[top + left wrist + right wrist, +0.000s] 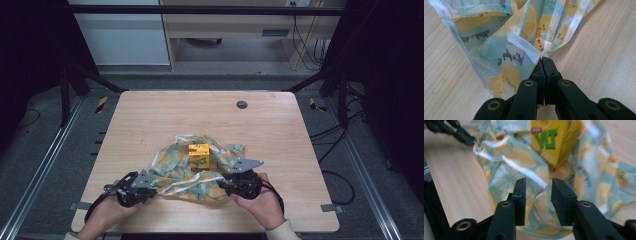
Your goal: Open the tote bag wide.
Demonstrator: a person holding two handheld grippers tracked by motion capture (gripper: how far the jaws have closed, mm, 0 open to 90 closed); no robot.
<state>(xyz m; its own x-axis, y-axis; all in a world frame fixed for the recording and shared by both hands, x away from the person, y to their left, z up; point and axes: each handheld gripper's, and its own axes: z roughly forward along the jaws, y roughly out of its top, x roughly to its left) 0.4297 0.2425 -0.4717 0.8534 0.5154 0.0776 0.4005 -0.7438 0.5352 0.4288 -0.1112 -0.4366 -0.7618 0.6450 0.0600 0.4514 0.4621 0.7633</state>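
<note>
Pale wood surface (150, 115) carried a lemon-print cloth (175, 170) with a yellow carton (199, 156) upright at its middle, seemingly for wrapping. Left tongs (542, 60) were clamped tight on a cloth corner, anchoring it. Right tongs (538, 192) stood partly open astride a loose fold, nothing pinched, likely regripping.

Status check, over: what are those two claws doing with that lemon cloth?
Left gripper shut on cloth edge. Right gripper open, cloth between jaws. Yellow carton on cloth. Nothing blocking.
</note>
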